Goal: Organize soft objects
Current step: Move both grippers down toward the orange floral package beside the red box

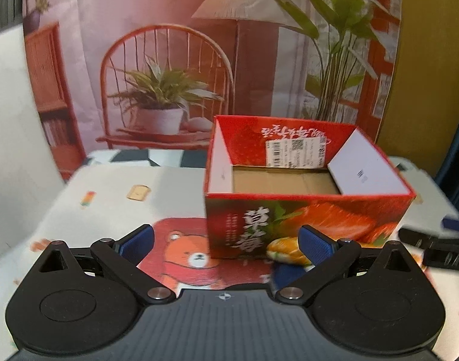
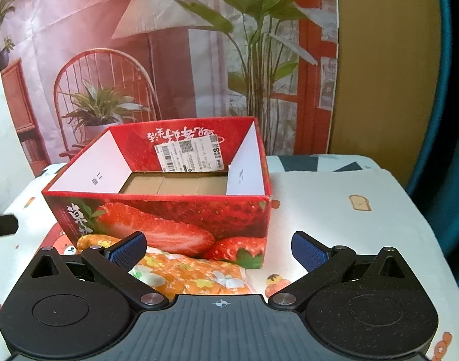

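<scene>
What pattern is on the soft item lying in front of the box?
Orange soft fabric bundle with white and yellow flowers and green touches, clearest in the right wrist view.

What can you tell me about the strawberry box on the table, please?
The strawberry box is an open-topped cardboard carton, red outside with printed strawberries and Chinese characters. Its flaps are folded inward: two white side flaps and a red back flap bearing a white shipping label. The brown cardboard floor looks empty. It stands upright on the patterned tablecloth. An orange flowered soft item lies against its front base. Neither gripper touches it.
</scene>
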A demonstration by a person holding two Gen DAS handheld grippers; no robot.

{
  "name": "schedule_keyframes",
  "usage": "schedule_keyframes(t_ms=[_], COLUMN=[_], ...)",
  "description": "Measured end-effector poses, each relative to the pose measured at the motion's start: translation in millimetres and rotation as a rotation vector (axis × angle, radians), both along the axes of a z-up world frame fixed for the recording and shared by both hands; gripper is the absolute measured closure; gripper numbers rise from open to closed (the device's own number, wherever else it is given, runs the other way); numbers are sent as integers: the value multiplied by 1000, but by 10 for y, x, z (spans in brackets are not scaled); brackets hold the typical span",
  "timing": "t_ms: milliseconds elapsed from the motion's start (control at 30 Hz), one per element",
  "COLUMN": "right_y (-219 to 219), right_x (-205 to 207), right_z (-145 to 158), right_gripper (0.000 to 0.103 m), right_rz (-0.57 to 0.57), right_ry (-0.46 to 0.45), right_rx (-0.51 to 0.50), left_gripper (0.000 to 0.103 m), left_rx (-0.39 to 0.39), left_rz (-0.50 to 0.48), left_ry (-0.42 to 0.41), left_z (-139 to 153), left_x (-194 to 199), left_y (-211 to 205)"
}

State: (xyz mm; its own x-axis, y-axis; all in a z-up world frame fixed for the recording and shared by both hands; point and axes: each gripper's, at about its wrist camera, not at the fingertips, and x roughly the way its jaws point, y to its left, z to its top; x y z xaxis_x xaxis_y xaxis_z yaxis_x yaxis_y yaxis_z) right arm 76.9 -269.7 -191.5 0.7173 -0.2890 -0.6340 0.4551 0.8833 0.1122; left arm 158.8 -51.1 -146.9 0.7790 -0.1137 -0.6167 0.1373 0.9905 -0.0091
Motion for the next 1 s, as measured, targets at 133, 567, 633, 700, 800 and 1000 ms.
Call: schedule_keyframes(t_ms=[133,567,633,700,800,1000], right_y=[-52,-231,-207,-177,-147,-129], right_x=[-23,-86,-38,3,39,54], right_z=[-80,-262,-281,-315,-379,-443], right_gripper=[2,14,15,15,16,16], right_rz=[4,-12,6,23,37,50], right_ry=[21,58,69,81,94,106], right_rx=[18,96,101,107,122,150], left_gripper=[5,24,25,26,27,27], left_rx=[-43,-62,-73,-81,-87,-115], left_rz=[-32,-140,-141,-142,-154,-185], left_ry=[50,152,169,184,198,226], left_z=[-87,-354,-379,-409,-443,-505], left_x=[149,451,493,531,565,598], left_y=[-29,-320,-329,-330,-336,-384])
